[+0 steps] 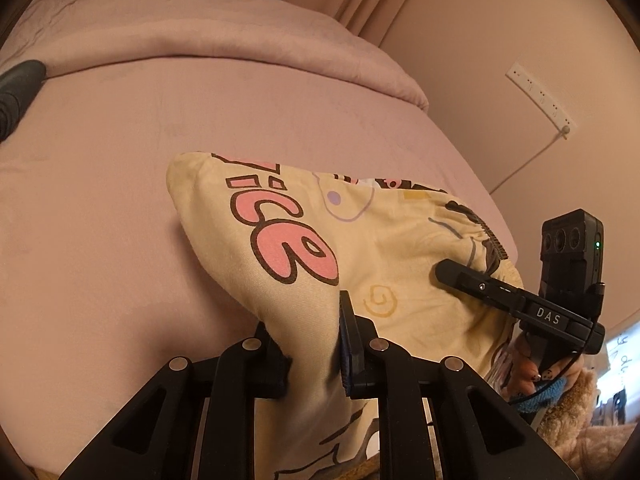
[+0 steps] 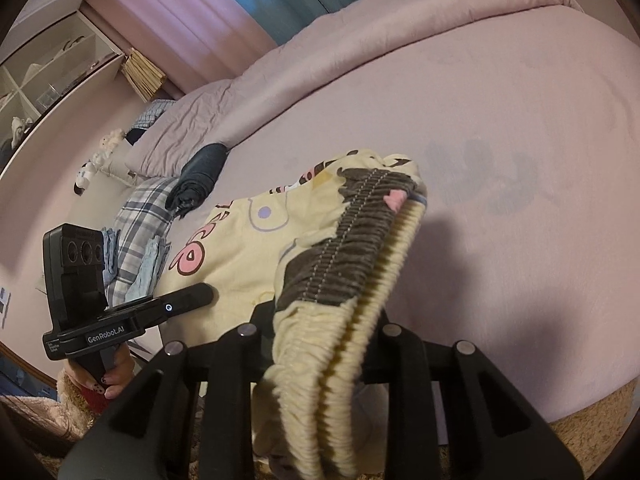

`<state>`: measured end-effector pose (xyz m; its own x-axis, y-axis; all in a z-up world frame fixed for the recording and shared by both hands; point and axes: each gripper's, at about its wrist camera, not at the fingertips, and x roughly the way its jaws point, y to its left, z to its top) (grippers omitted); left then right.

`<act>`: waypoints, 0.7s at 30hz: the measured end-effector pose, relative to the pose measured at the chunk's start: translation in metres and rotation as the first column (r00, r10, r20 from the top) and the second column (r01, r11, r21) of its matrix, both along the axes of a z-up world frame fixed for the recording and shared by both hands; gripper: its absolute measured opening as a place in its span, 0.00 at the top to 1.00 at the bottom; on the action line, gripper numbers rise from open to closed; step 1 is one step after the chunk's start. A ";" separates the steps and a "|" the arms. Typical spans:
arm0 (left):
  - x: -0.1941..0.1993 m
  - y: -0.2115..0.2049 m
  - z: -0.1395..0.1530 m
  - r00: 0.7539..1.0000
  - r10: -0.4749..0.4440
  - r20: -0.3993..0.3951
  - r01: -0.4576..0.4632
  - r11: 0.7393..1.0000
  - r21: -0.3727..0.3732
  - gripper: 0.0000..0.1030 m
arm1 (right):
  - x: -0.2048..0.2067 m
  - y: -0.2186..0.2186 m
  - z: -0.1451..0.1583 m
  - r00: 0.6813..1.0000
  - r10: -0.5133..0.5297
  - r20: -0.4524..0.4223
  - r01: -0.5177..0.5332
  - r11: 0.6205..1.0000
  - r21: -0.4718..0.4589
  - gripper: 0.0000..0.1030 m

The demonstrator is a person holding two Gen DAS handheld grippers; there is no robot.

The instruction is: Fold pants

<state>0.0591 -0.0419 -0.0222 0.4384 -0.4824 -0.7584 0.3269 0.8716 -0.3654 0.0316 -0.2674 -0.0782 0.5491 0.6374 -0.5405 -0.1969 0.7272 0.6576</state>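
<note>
We note the yellow printed pants (image 1: pixel 304 240) raised partly off the pink bed (image 1: pixel 100 200), far portion resting on the sheet; the left gripper (image 1: pixel 312 354) pinches a bunched fold of the yellow fabric between its pads; the right gripper (image 2: pixel 316 344) is clamped on the gathered elastic waistband (image 2: pixel 352 240), brown-and-cream ruching standing up from its jaws; a hand (image 2: pixel 110 376) grips the left tool's handle in the right wrist view; a rolled dark garment (image 2: pixel 200 174) and plaid cloth (image 2: pixel 138 220) lie near the folded duvet (image 2: pixel 300 52).
</note>
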 end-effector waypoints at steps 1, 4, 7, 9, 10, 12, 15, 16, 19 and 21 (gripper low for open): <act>0.002 0.000 0.002 1.000 0.000 0.007 0.000 1.000 0.001 0.84 | 0.000 0.000 0.001 1.000 0.000 0.002 0.000 1.000 0.001 0.74; 0.008 -0.002 0.006 1.000 0.004 0.022 -0.004 1.000 0.009 0.84 | 0.006 -0.001 0.009 1.000 0.009 0.023 -0.009 1.000 -0.002 0.74; 0.015 -0.003 0.011 0.999 0.008 0.039 -0.009 1.000 0.008 0.84 | 0.016 -0.004 0.016 0.999 0.010 0.041 -0.009 1.000 -0.012 0.74; 0.024 -0.003 0.016 0.998 0.016 0.055 -0.017 1.000 0.007 0.84 | 0.025 -0.004 0.023 0.998 0.011 0.055 -0.010 1.000 -0.019 0.74; 0.028 -0.002 0.018 0.998 0.019 0.063 -0.019 1.000 0.006 0.84 | 0.031 -0.003 0.026 0.998 0.008 0.061 -0.006 1.000 -0.026 0.74; 0.038 -0.002 0.022 0.997 0.024 0.076 -0.025 1.000 0.000 0.84 | 0.043 -0.002 0.034 0.997 0.013 0.082 -0.010 0.999 -0.038 0.74; 0.052 0.002 0.025 0.995 0.035 0.092 -0.035 0.999 0.001 0.84 | 0.059 -0.002 0.041 0.995 0.016 0.102 -0.012 0.999 -0.034 0.74; 0.058 0.004 0.027 0.995 0.039 0.097 -0.040 0.999 0.004 0.84 | 0.066 -0.001 0.043 0.994 0.014 0.106 -0.010 0.999 -0.035 0.74; 0.075 0.007 0.028 0.994 0.046 0.102 -0.046 0.999 0.002 0.84 | 0.087 0.003 0.045 0.994 0.015 0.108 -0.011 0.999 -0.036 0.74; 0.083 0.016 0.029 0.993 0.047 0.107 -0.047 0.999 0.000 0.84 | 0.099 0.005 0.045 0.994 0.018 0.108 -0.015 0.999 -0.033 0.74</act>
